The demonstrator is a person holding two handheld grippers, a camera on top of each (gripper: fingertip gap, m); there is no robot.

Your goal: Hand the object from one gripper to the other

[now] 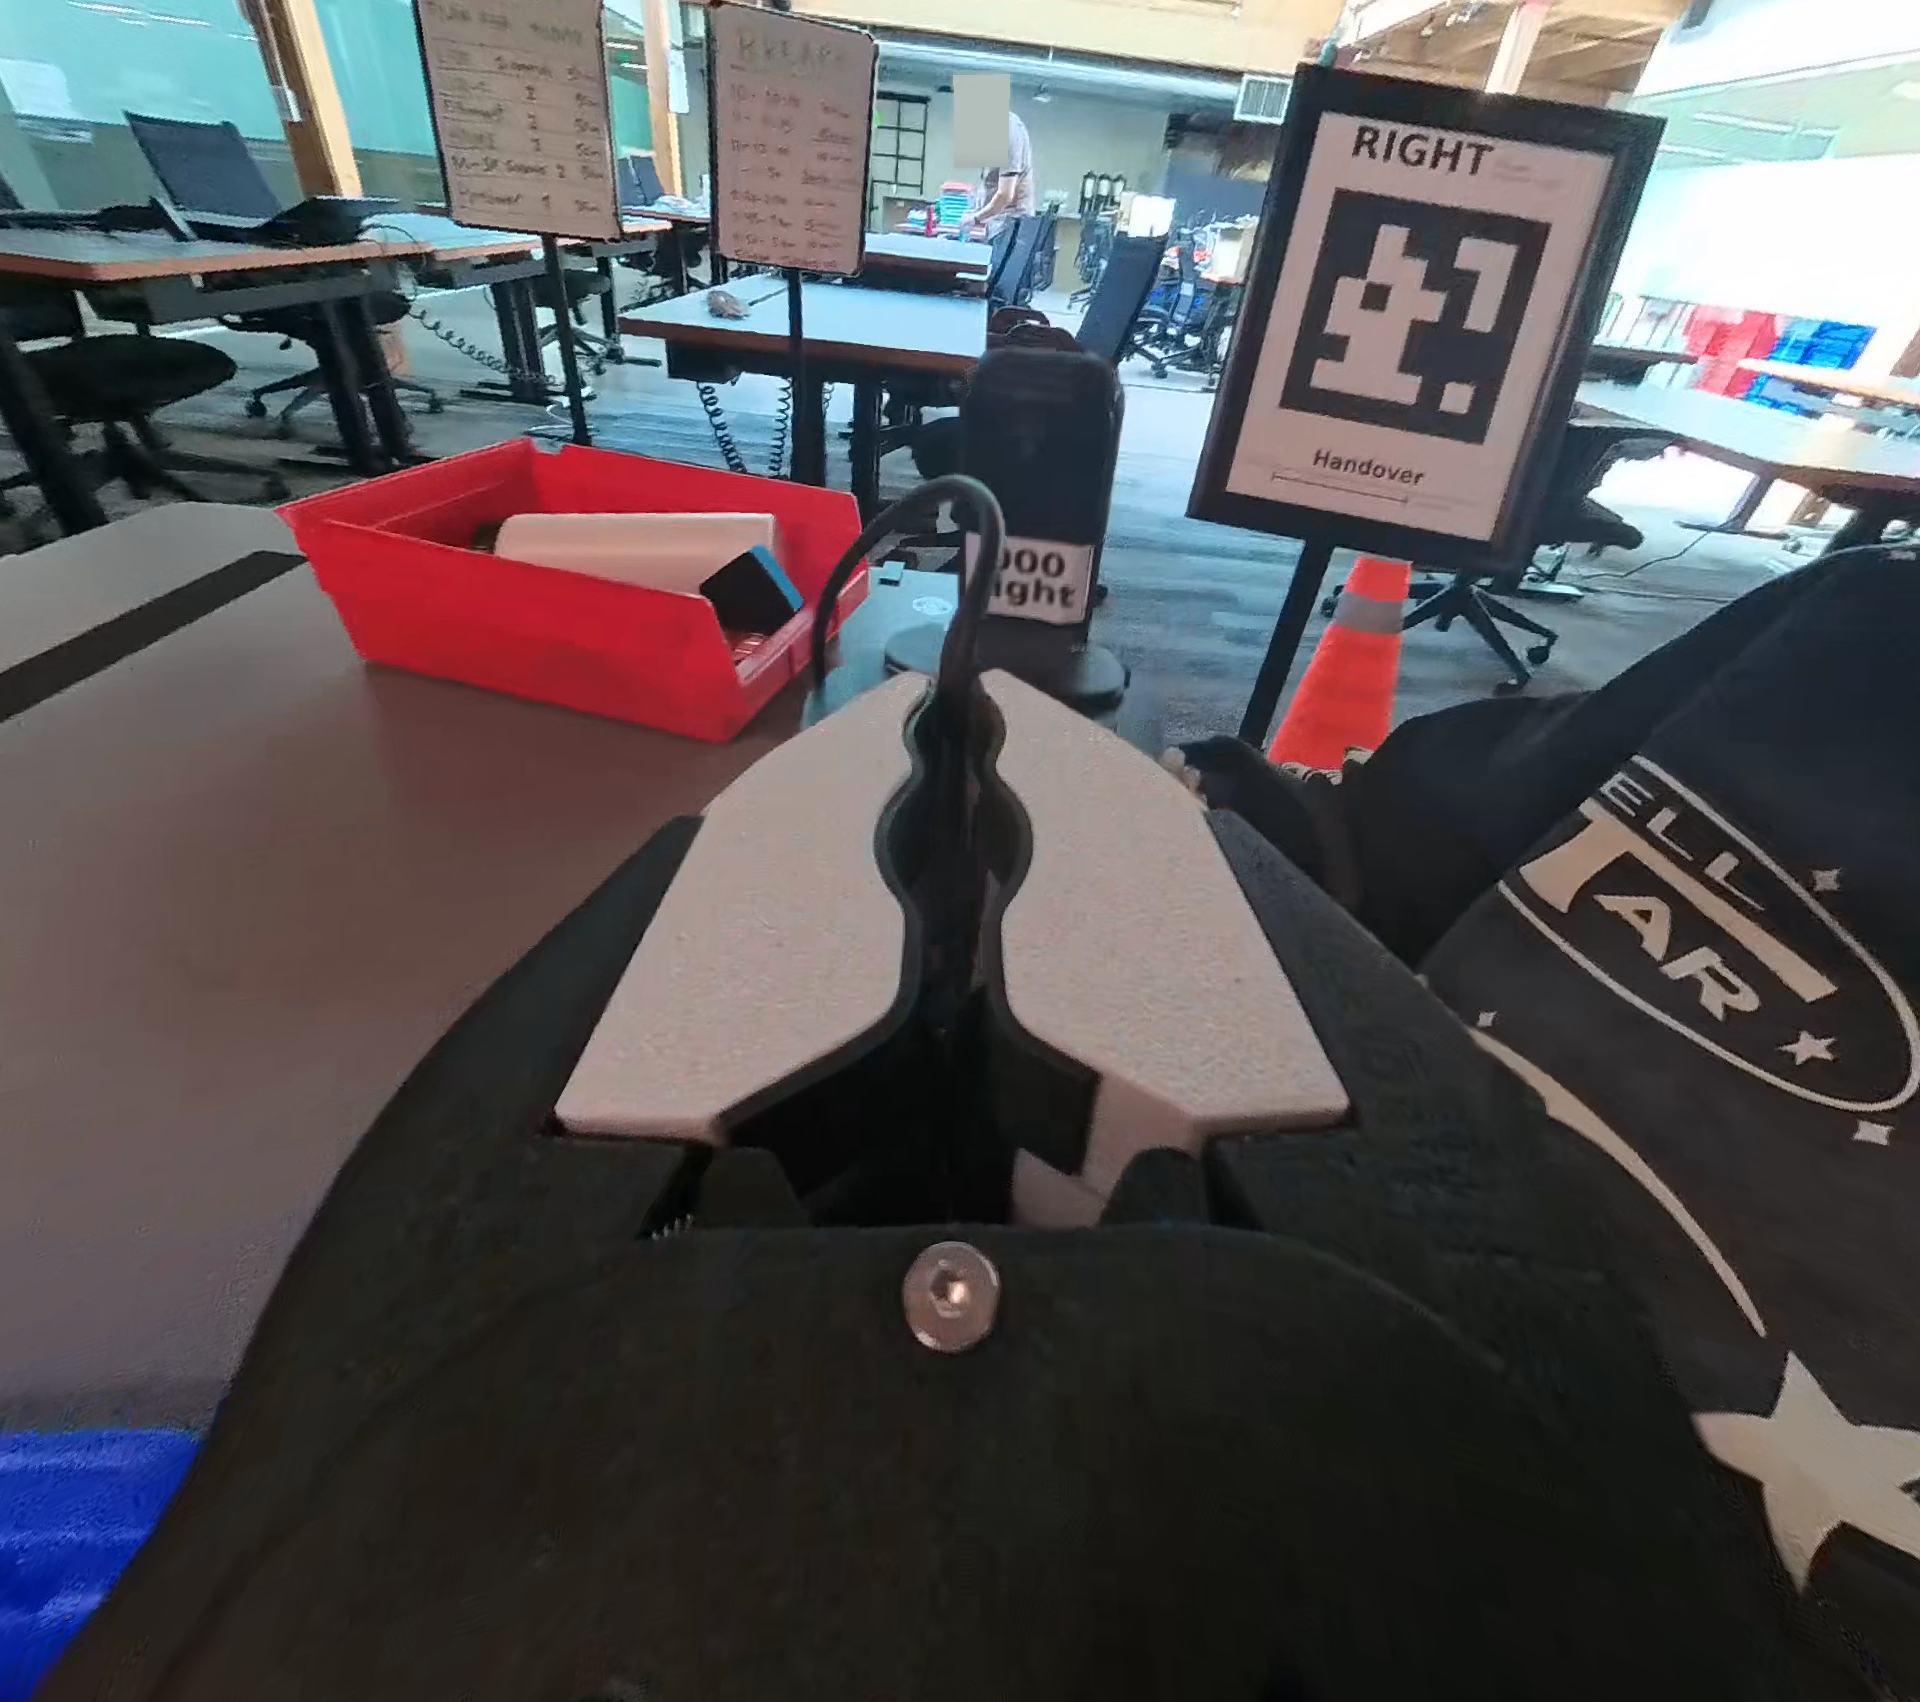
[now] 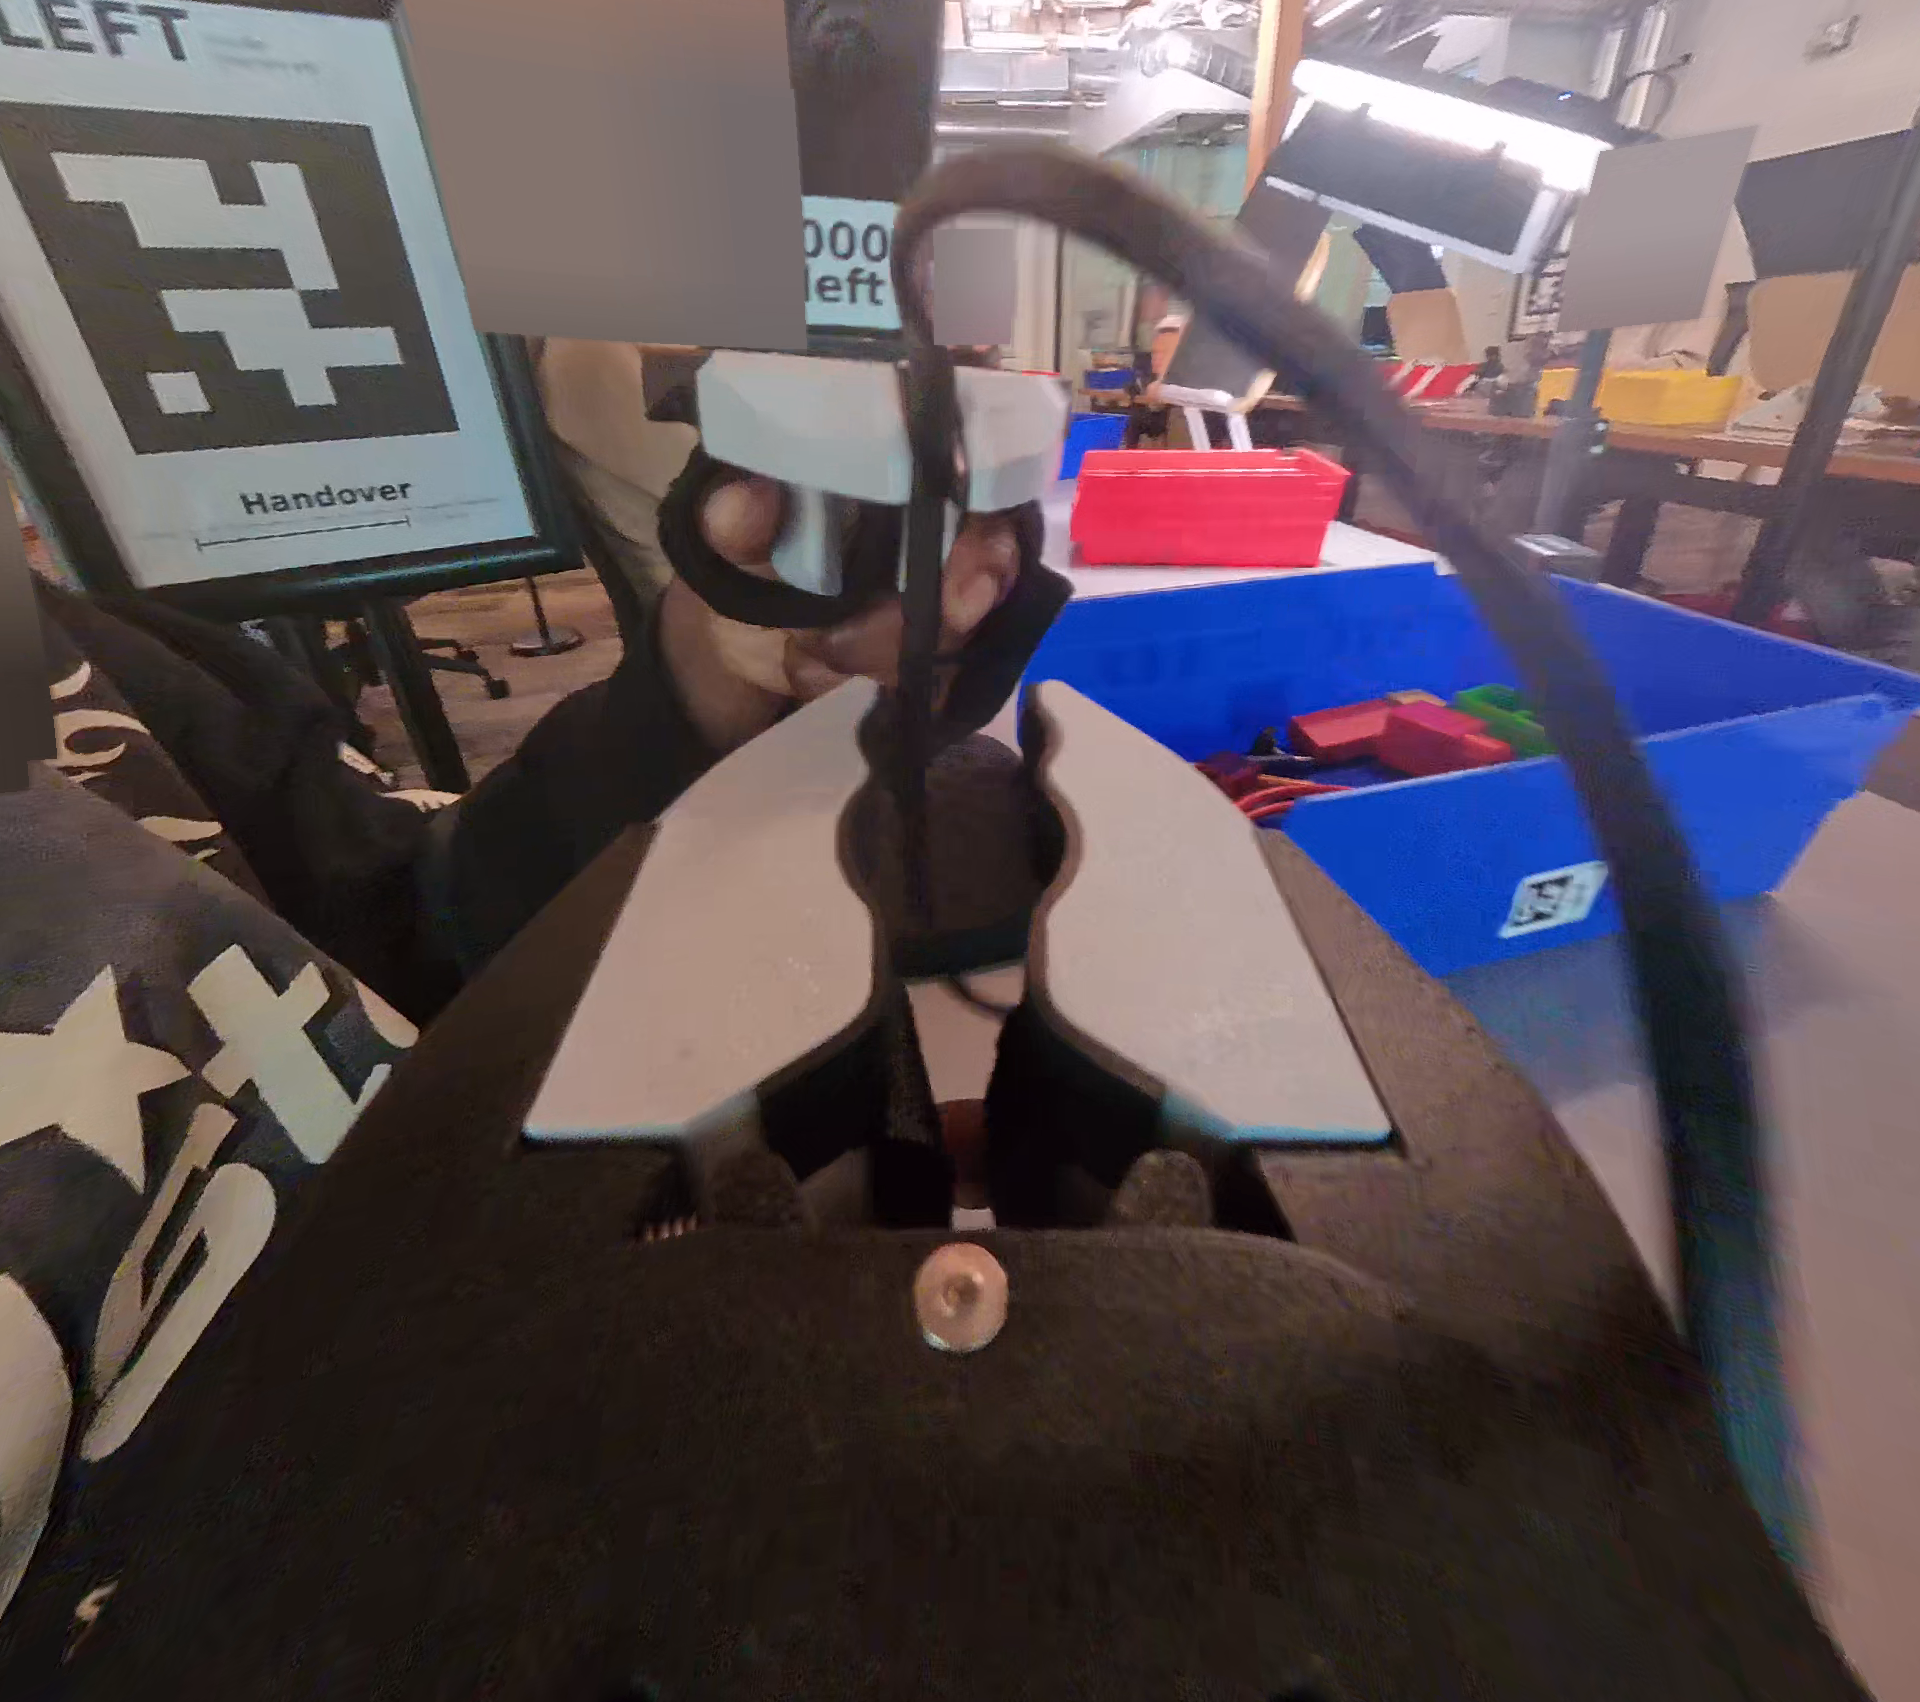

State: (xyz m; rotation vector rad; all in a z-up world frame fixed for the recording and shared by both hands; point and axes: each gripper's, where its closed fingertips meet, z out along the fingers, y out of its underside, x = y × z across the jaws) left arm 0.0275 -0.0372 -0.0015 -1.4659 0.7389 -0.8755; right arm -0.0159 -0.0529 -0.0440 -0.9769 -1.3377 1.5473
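Black cable (image 1: 961, 769) is sitting clamped in my left tool (image 1: 956, 696); my right tool (image 2: 951, 702), fingers apart, is straddling it. Judging handover midway.

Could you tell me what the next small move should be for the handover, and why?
Probably close the right gripper on the black cord. The cord already runs between its open fingers, while the left gripper, facing it, is clamped on the same cord higher up. Securing a second grip should come before the left lets go.
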